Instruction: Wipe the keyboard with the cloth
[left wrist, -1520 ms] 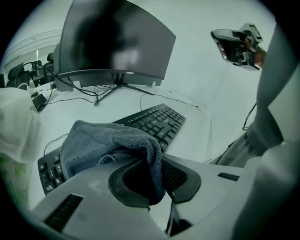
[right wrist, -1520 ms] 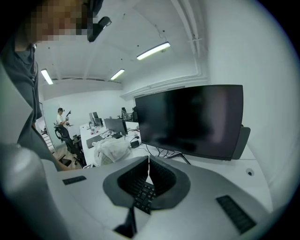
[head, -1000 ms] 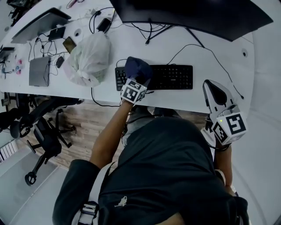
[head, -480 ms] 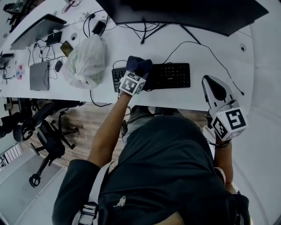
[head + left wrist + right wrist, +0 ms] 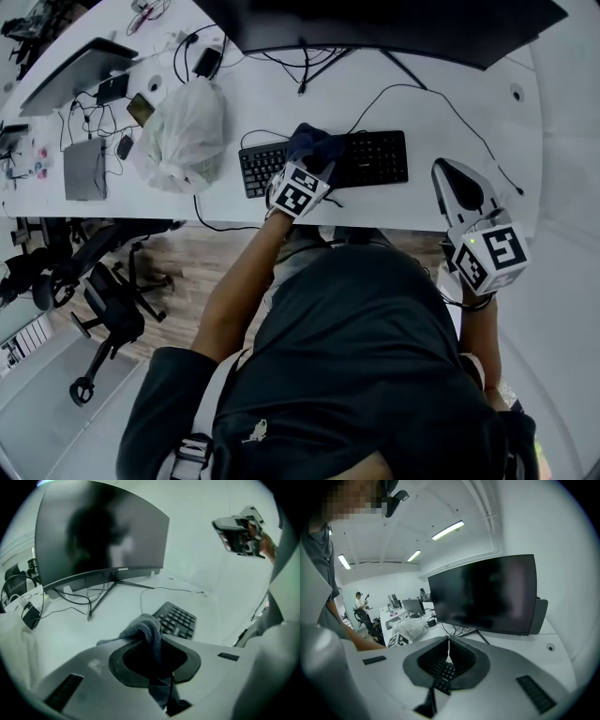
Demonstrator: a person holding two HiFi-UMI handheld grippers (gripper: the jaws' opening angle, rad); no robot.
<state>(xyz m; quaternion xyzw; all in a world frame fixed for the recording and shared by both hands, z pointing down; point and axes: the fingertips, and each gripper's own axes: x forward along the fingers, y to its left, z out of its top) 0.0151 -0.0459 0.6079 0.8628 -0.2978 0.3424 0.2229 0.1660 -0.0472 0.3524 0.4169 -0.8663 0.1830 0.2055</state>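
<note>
From the head view, the keyboard lay close to the table's near edge, about midway along it. Its long axis ran parallel to that edge, and its cable trailed off toward the far edge. The left tongs held the dark cloth over the keyboard's left-of-middle keys. The right tongs hung near the table's right end, well apart from the keyboard. In the left gripper view the left tongs were clenched on the cloth, which bunched up above the jaws with a tail hanging below. The keyboard showed just beyond, and whether cloth met keys could not be told. The cloth looked soft, limp and light, best pinched at a gathered fold as here. The keyboard seemed stiff but light, so it would likely slide on the smooth table under a hard push. In the right gripper view the right tongs were clenched on nothing, pointing toward the monitor.
</note>
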